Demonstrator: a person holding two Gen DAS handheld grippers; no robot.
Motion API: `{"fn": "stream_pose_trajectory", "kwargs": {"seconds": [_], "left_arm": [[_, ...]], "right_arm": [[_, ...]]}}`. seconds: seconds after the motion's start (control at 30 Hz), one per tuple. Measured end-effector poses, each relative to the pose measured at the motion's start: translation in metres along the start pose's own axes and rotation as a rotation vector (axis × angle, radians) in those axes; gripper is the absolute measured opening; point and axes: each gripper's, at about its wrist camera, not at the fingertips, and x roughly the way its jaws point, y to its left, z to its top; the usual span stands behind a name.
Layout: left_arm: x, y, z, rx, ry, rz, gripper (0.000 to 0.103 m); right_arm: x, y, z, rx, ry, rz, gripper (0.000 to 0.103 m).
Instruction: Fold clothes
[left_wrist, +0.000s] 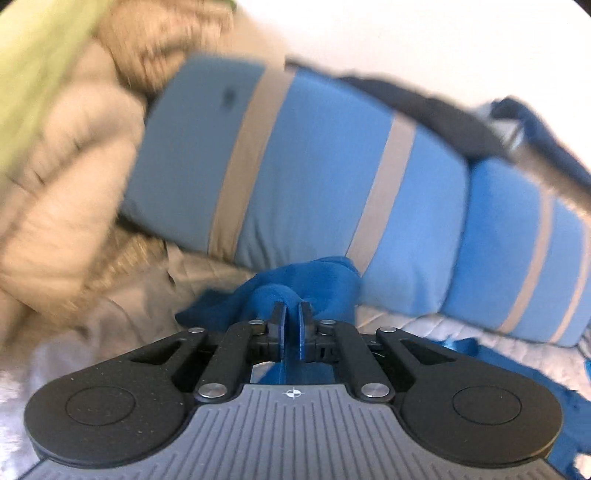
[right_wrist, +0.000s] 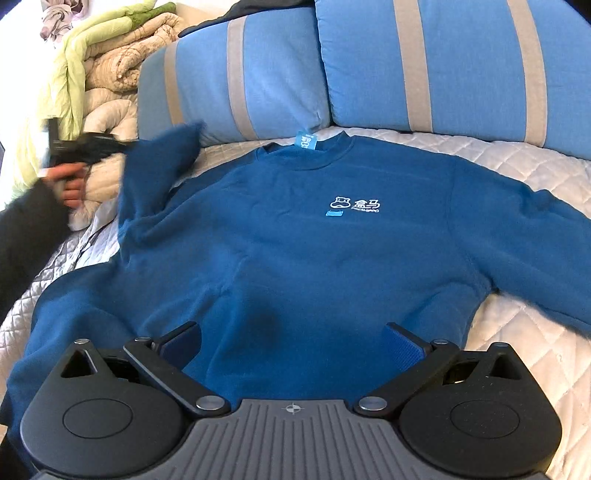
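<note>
Right wrist view: a blue sweatshirt (right_wrist: 295, 240) is spread front-up on a white quilted cover (right_wrist: 498, 158), its collar toward two striped blue pillows (right_wrist: 424, 66) at the far edge. A white logo (right_wrist: 354, 205) is printed on the chest, and a light-blue tag (right_wrist: 306, 140) shows at the neck. One sleeve (right_wrist: 535, 251) is stretched out flat to the right side of the picture. The other sleeve (right_wrist: 159, 173) is lifted off the cover at the left, where it is held up by the left gripper (right_wrist: 92, 146) — blurred here, with a bare hand (right_wrist: 70, 184) seen on its handle. The right gripper (right_wrist: 291, 347) is seen over the hem of the sweatshirt with its tongs spread wide apart; whether the pads (right_wrist: 402, 350) are touching the cloth cannot be told.

Left wrist view: the left gripper's (left_wrist: 294, 314) tongs are drawn nearly together, and a bunch of blue sweatshirt (left_wrist: 306, 280) cloth is pinched between them, with folds spilling out ahead of the tips. Beyond it a striped pillow (left_wrist: 314, 166) is seen, blurred. A heap of beige and green bedding (left_wrist: 62, 166) is piled at the left of that pillow, also seen in the right wrist view (right_wrist: 107, 74).
</note>
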Motion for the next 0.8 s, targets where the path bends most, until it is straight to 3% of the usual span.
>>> {"fn": "stream_pose_trajectory", "kwargs": {"seconds": [0.13,0.23,0.3,0.47,0.6,0.8], "left_arm": [[-0.066,-0.020,-0.008,0.047,-0.059,-0.029,0.007],[-0.088,-0.035,-0.024,0.073,-0.048,-0.066,0.008],[-0.083,-0.043,-0.036,0.113,0.007,-0.100,0.009],[-0.066,-0.052,-0.058,0.125,0.128,-0.207,0.045],[-0.074,-0.049,-0.077,0.104,0.159,-0.262,0.057],[-0.074,0.007,-0.084,-0.071,0.148,-0.203,0.061]], "right_arm": [[0.003,0.001,0.000,-0.007,0.014,0.006,0.103],[0.005,0.001,0.001,-0.005,0.022,0.006,0.103],[0.005,0.000,0.001,0.002,0.026,0.009,0.103],[0.003,-0.001,-0.001,0.013,0.017,0.007,0.103],[0.001,0.001,-0.003,0.007,-0.001,-0.006,0.103],[-0.001,0.001,-0.004,0.012,-0.016,-0.005,0.103]]}}
